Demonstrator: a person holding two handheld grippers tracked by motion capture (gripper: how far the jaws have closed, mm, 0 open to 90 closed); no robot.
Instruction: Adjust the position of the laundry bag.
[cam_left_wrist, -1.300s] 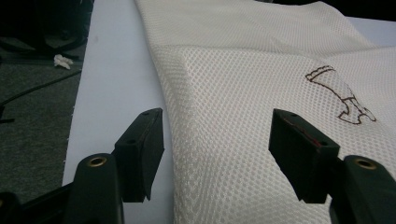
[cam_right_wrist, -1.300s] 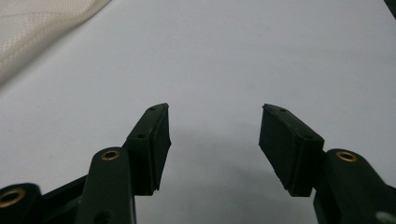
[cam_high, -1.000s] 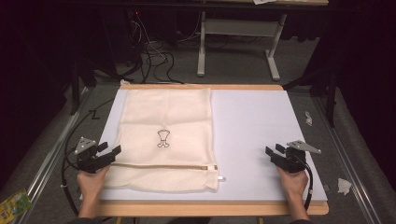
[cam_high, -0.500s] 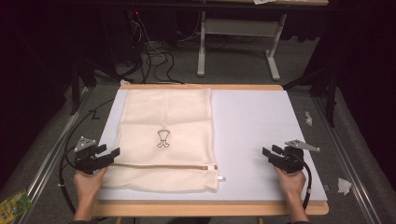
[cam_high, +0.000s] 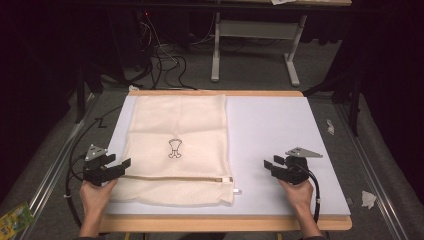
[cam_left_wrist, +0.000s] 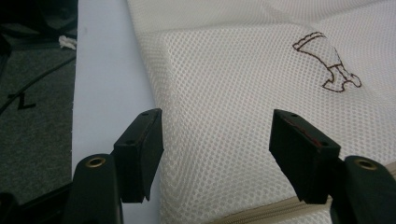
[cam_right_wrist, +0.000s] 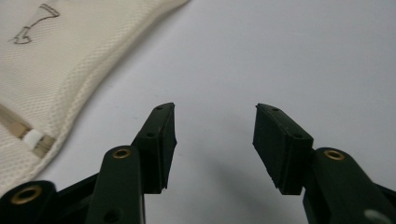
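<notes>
- Overhead: mesh bag (cam_high: 175, 145) flat on left half of board (cam_high: 280, 130), zipper (cam_high: 175, 178) shut near front edge; left gripper (cam_high: 121, 166) at bag's left edge, right gripper (cam_high: 269, 166) well apart.
- Left gripper view: jaws wide over mesh, gripping nothing.
- Right gripper view: jaws wide, empty above bare board, zipper pull (cam_right_wrist: 33, 137) untouched; unzipping likely not started.

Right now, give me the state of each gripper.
Left gripper: open, over the mesh bag, holding nothing.
Right gripper: open, over bare table, holding nothing.

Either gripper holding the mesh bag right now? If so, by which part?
Nothing is held. The left gripper stands open over the mesh bag near its left edge, above the zipper. The right gripper is open over the bare white board.
</notes>
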